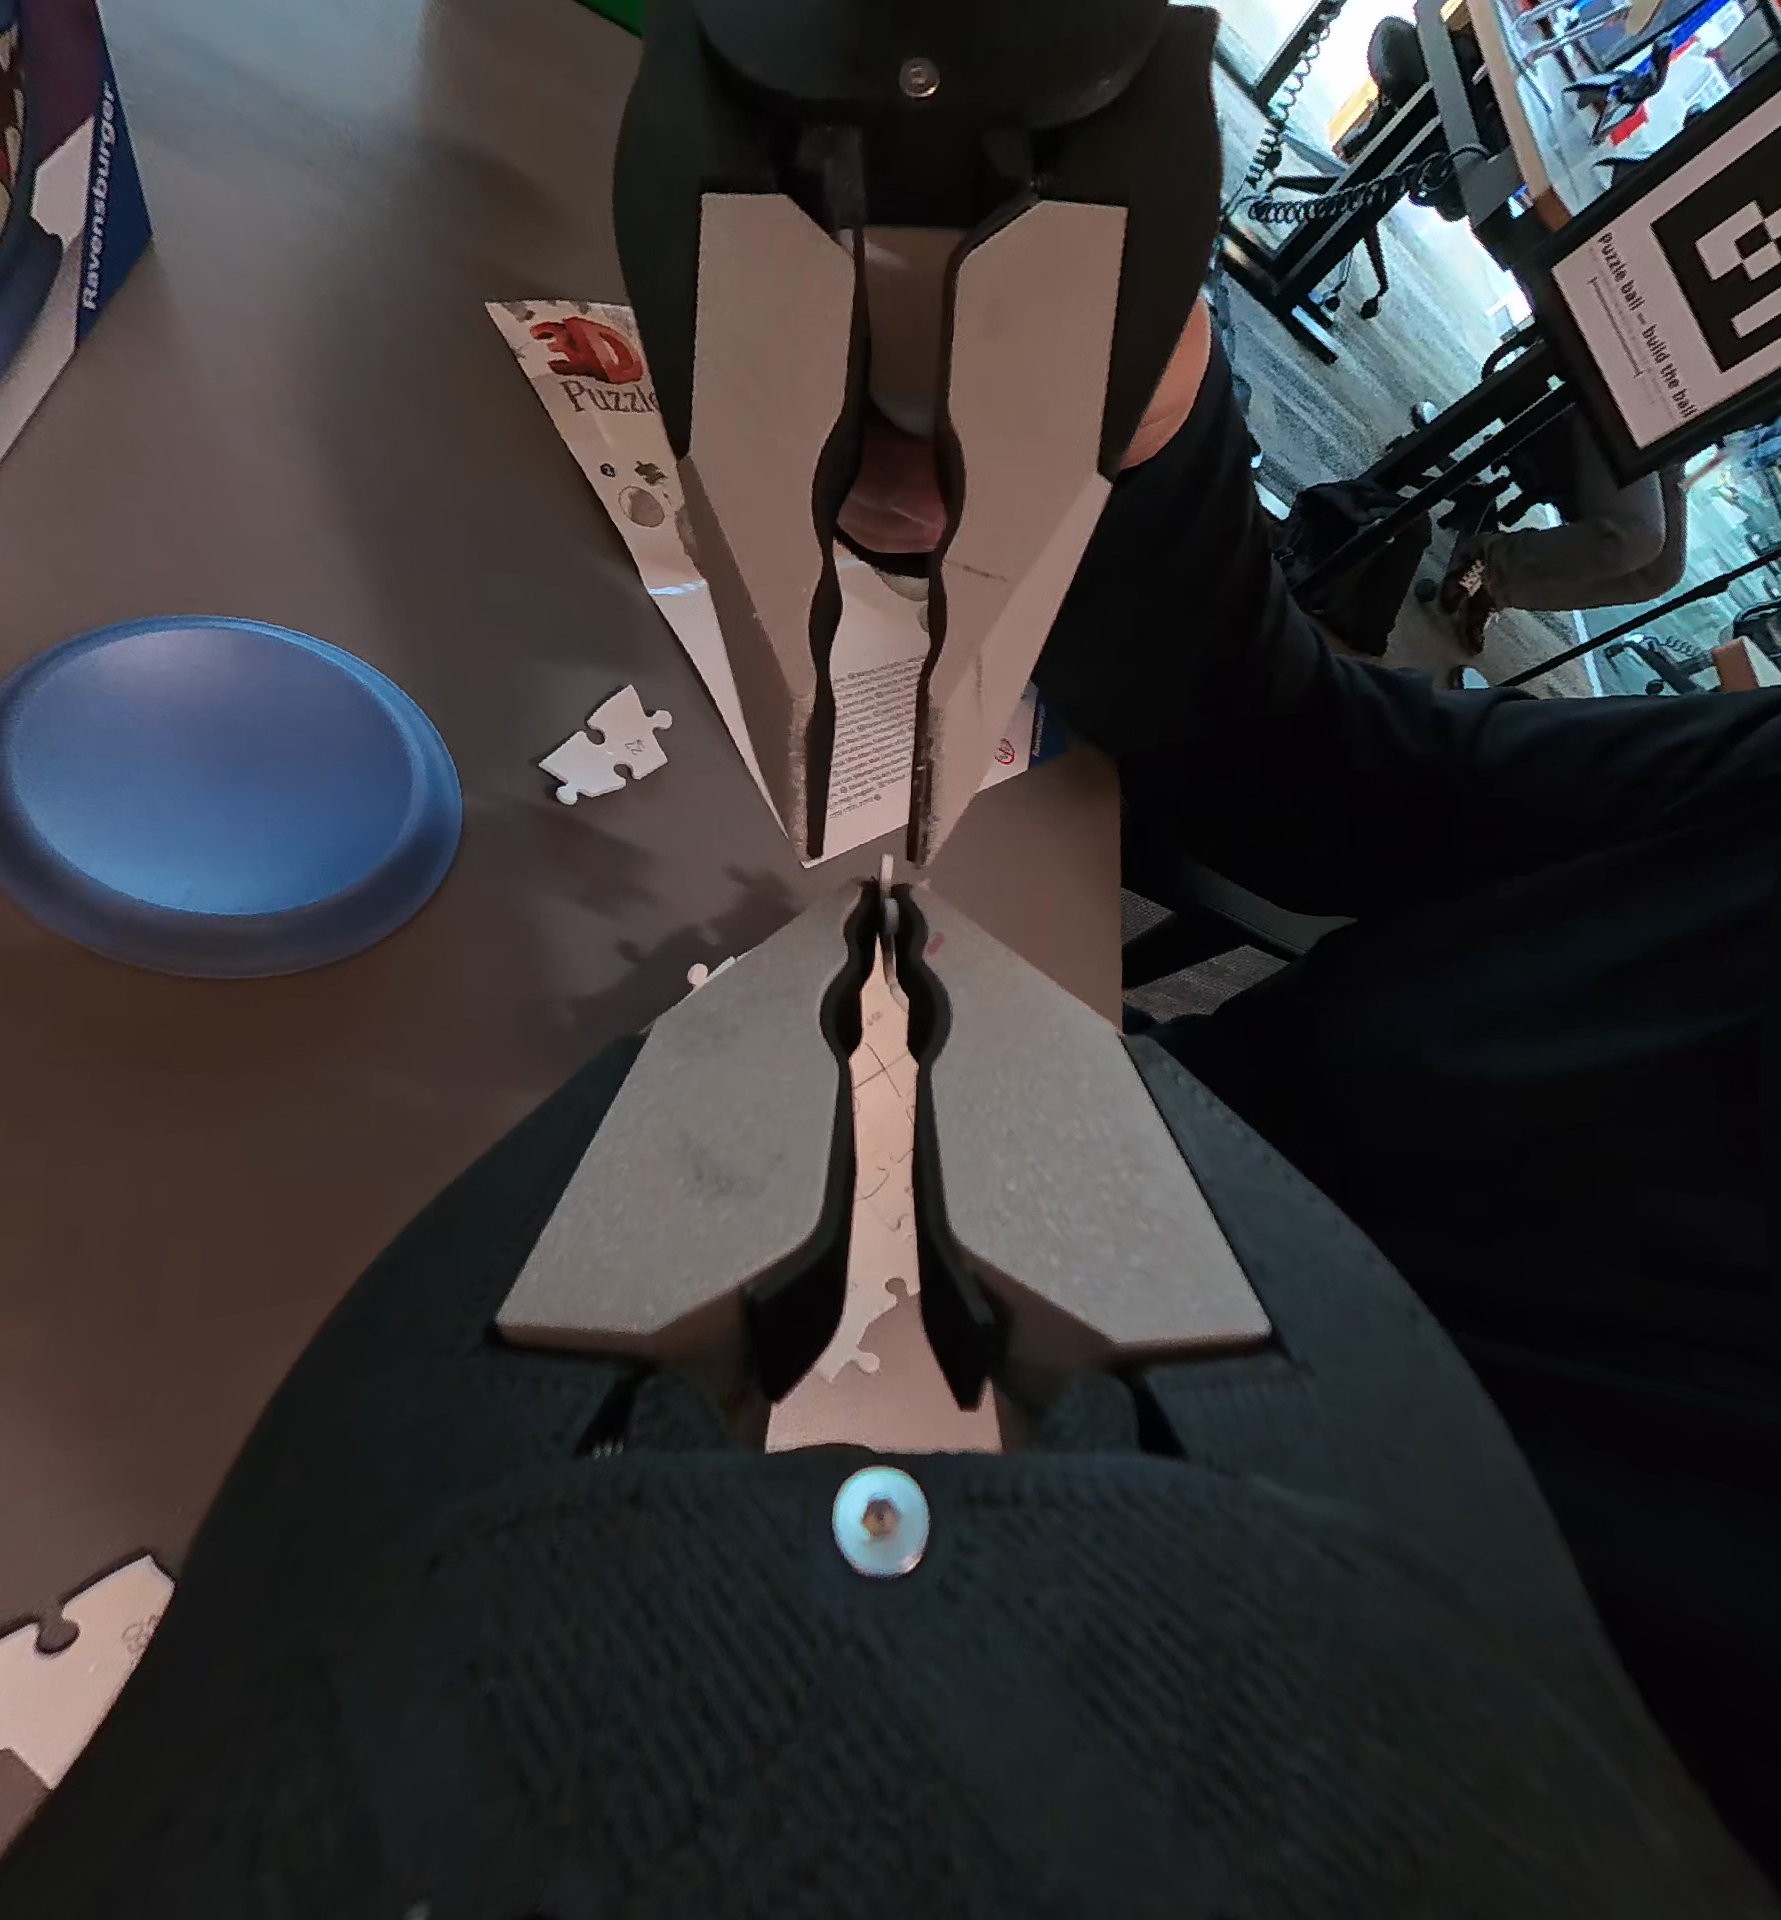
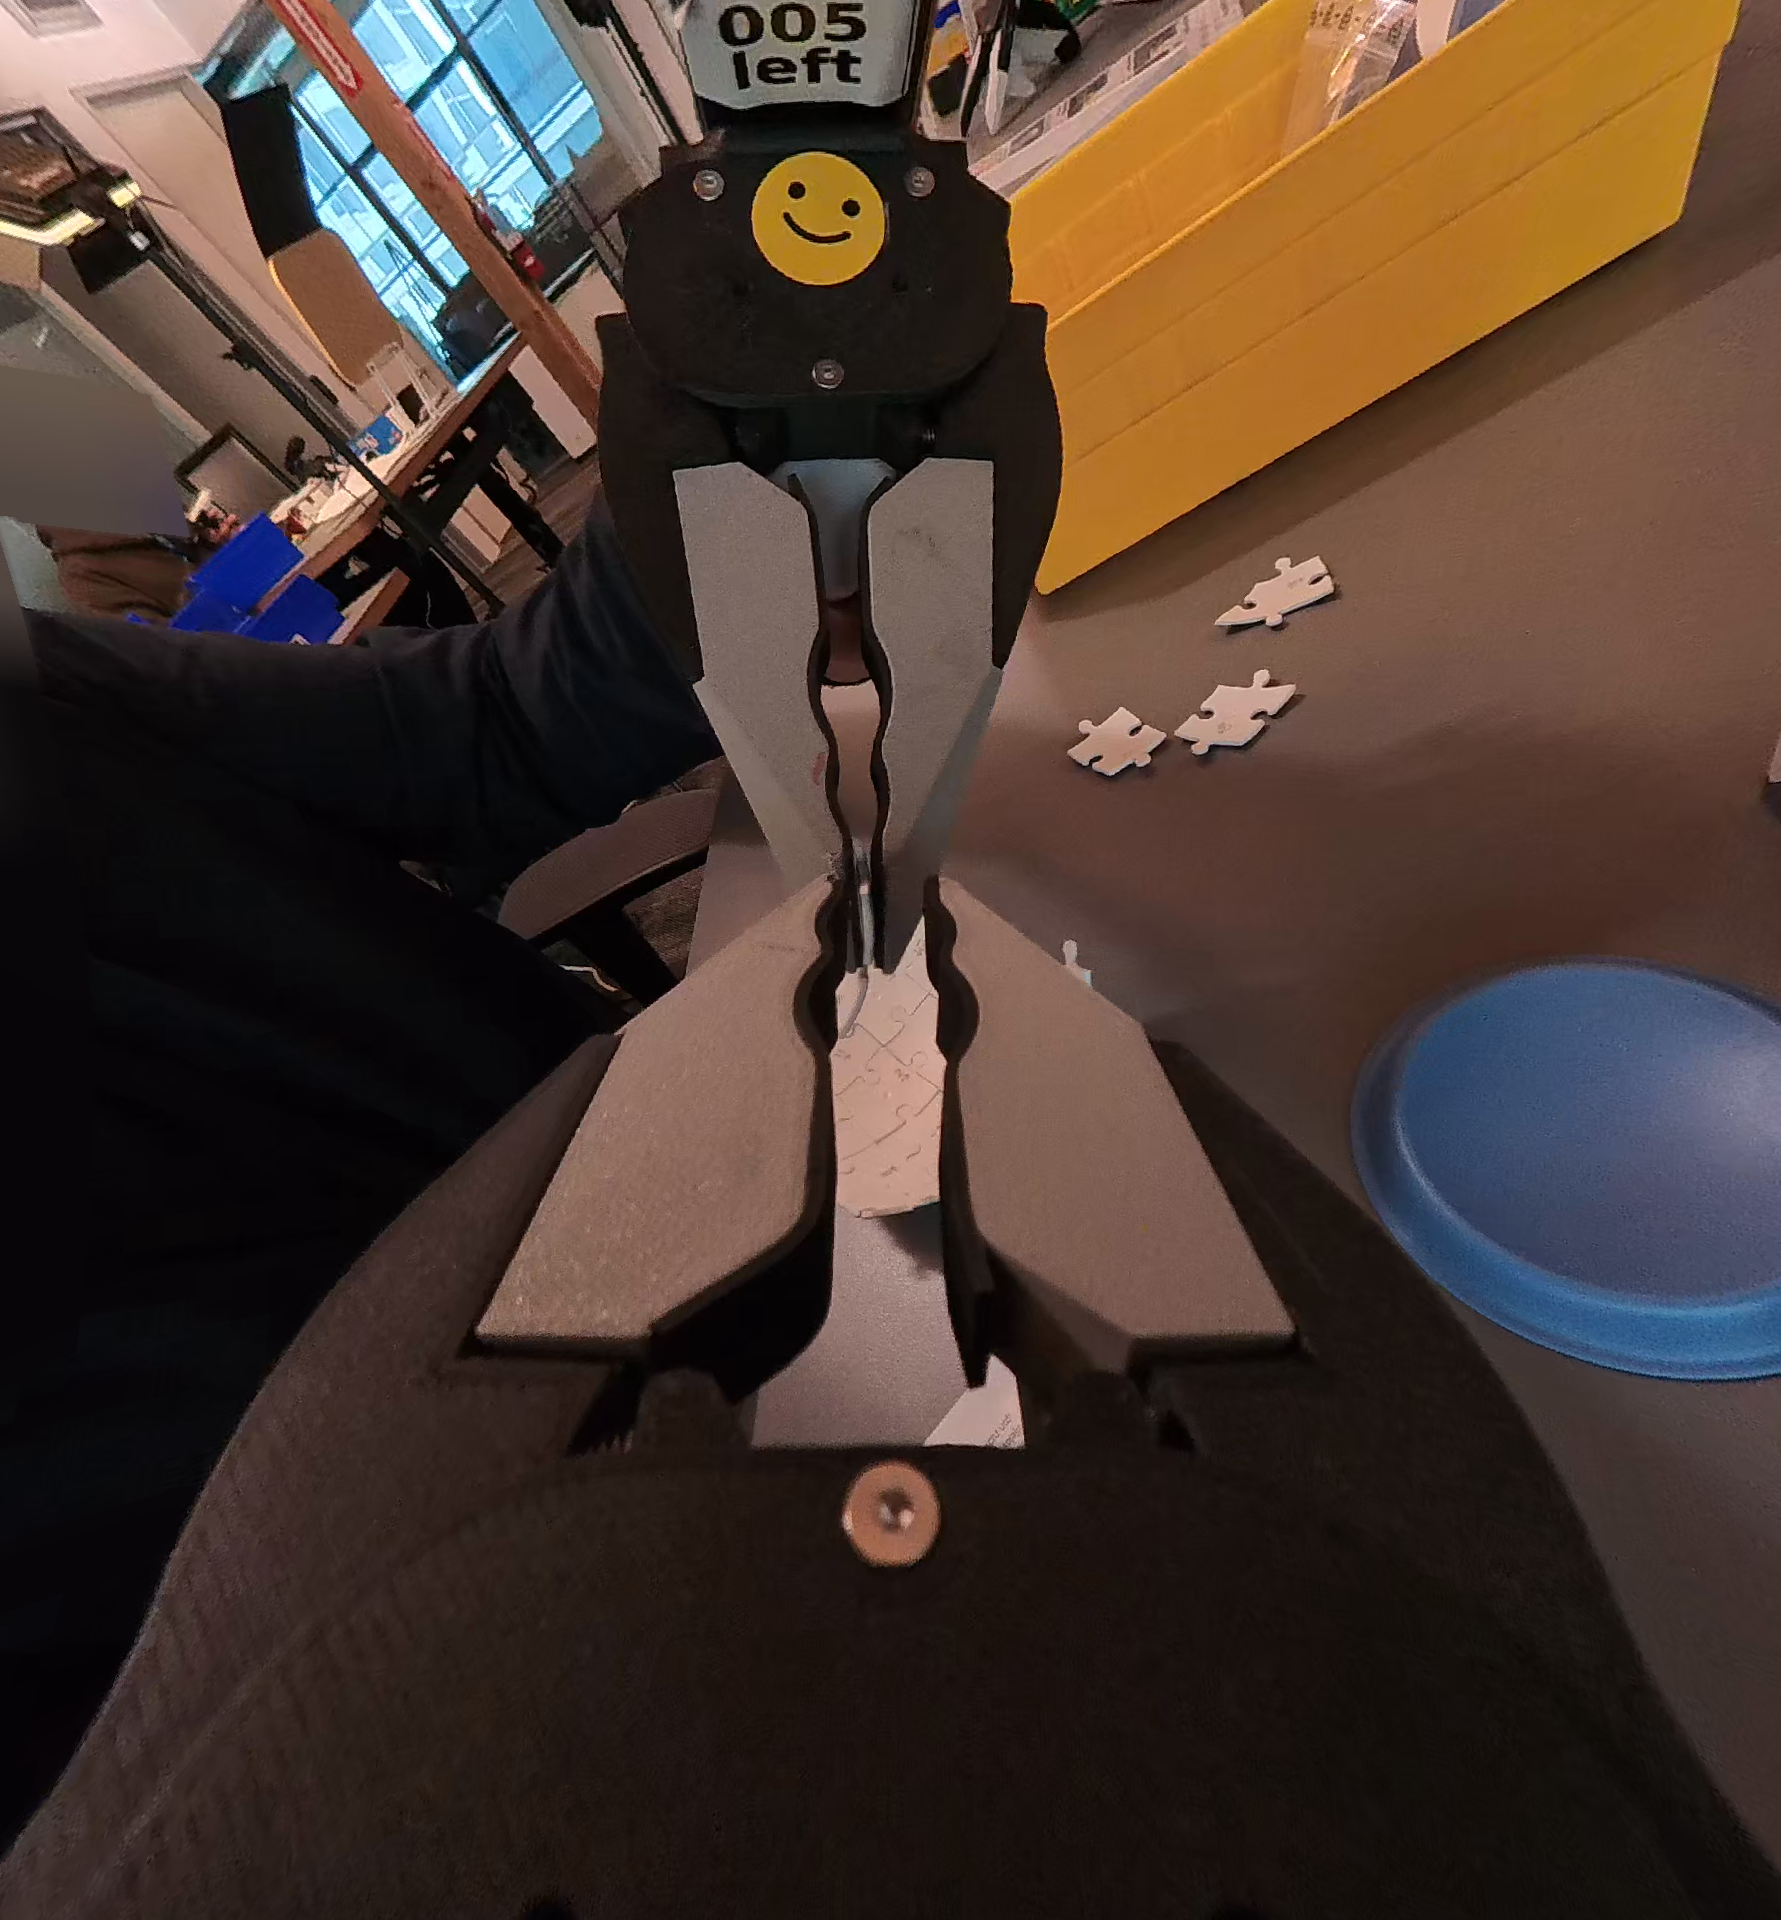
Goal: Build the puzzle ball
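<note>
1. Two tongs meet tip to tip above the worktop [image 1: 294, 468], close to the edge where the person sits. This position is judged to let one tool steady the work while the other fits a part.
2. The left tongs [image 1: 884, 902] are pinched shut on the rim of the puzzle section [image 1: 878, 1132]. The section hangs clear of the worktop.
3. The right tongs [image 2: 881, 935] show a narrow gap between the jaws. Whether they grip anything cannot be told.
4. The puzzle section [image 2: 891, 1101] is a white patch of several joined pieces. It shows its blank back with jigsaw seams. It looks slightly curved, and it is far from a full ball.
5. Loose pieces [image 2: 1234, 717] lie face down toward the far side of the worktop, before the yellow bin [image 2: 1385, 260]. One more loose piece [image 1: 611, 743] lies beside the instruction sheet [image 1: 595, 384].
6. The blue dish [image 1: 211, 790] sits empty further in on the worktop, probably as a stand.
</note>
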The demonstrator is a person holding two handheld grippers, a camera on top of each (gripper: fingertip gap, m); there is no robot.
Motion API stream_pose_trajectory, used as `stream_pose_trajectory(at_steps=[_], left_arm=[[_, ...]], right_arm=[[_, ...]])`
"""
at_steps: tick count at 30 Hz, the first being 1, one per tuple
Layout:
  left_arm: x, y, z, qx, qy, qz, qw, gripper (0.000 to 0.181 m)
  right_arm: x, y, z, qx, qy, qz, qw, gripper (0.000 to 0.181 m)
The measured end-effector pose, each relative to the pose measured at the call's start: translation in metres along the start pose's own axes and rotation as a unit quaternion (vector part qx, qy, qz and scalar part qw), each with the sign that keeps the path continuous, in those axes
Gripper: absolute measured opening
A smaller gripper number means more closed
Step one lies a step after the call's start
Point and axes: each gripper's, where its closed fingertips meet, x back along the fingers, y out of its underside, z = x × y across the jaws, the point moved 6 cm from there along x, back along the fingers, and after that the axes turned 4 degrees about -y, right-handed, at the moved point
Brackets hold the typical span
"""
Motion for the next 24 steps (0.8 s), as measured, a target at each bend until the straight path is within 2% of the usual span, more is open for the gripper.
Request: stream_pose_trajectory(at_steps=[4,10,18,24], left_arm=[[-0.001,0.0,-0.001,-0.001,-0.005,-0.002,1.0,0.0],[-0.001,0.001,-0.001,0.004,0.002,-0.001,1.0,0.0],[0.006,-0.001,-0.009,0.049,0.016,0.033,0.998,0.003],[0.002,0.008,-0.011,0.047,0.009,0.009,0.999,0.01]], right_arm=[[-0.001,0.001,-0.002,0.004,-0.006,-0.003,1.0,0.0],[-0.003,0.001,-0.003,0.01,-0.003,-0.008,1.0,0.0],[0.005,-0.004,0.001,0.014,0.029,0.013,0.999,0.0],[0.009,-0.006,0.002,0.021,0.044,0.022,0.999,0.0]])
